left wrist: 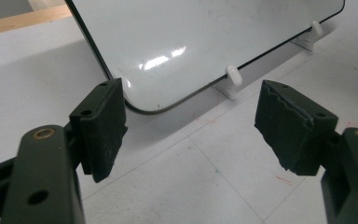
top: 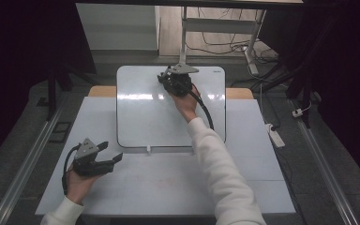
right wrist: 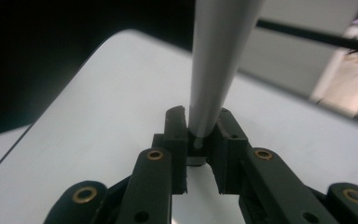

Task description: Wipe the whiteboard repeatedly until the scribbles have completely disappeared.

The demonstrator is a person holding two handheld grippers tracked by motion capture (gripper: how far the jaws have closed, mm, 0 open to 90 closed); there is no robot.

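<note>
A white whiteboard (top: 140,117) lies flat on the far half of the white table (top: 168,187). My right gripper (top: 171,82) is over the board's far edge, near its middle. It is shut on a slim grey pen-like stick (right wrist: 219,56), which rises from between its jaws (right wrist: 200,121) above the board (right wrist: 112,93). Near the table's front left, my left gripper (top: 111,151) stands open with nothing between its fingers. It (left wrist: 191,126) points at the board's near left corner (left wrist: 144,105).
Two white clips (left wrist: 233,74) hold the board's near edge. A wooden strip (top: 101,91) shows at the table's far side. Beyond it stand metal desk legs (top: 183,37) and cables. A power strip (top: 275,136) lies on the floor at the right.
</note>
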